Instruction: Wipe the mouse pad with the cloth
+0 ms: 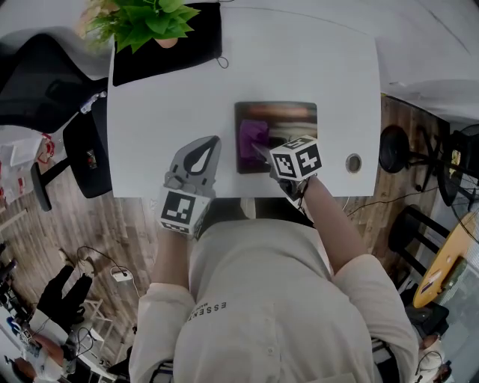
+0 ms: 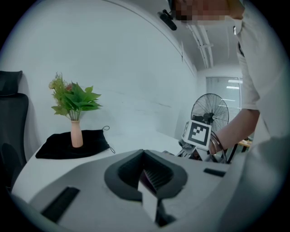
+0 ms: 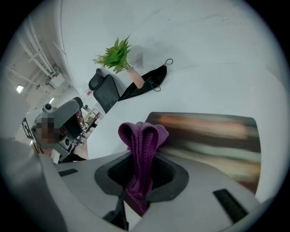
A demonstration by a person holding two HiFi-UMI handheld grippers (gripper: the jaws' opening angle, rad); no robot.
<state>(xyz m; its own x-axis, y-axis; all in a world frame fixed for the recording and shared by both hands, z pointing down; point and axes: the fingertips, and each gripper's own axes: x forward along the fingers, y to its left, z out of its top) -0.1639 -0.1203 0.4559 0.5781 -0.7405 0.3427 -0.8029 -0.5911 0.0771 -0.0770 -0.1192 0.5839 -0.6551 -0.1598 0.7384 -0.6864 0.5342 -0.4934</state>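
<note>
Purple cloth [image 1: 253, 133]: one, pinched tight in the right gripper [image 3: 138, 179], over the pad's left part
Mouse pad [image 1: 292, 120]: one, flat on white table [image 1: 299, 60]
Left gripper [image 1: 213, 142]: jaws together, empty
Vase [image 2: 76, 134]: one, held green plant [image 2: 74, 97]

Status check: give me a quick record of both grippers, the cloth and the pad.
right gripper: shut on purple cloth
purple cloth: bunched, over left part of mouse pad
mouse pad: flat on white table
left gripper: shut, empty, left of the pad, apart from it
far left corner: plant on black mat
</note>
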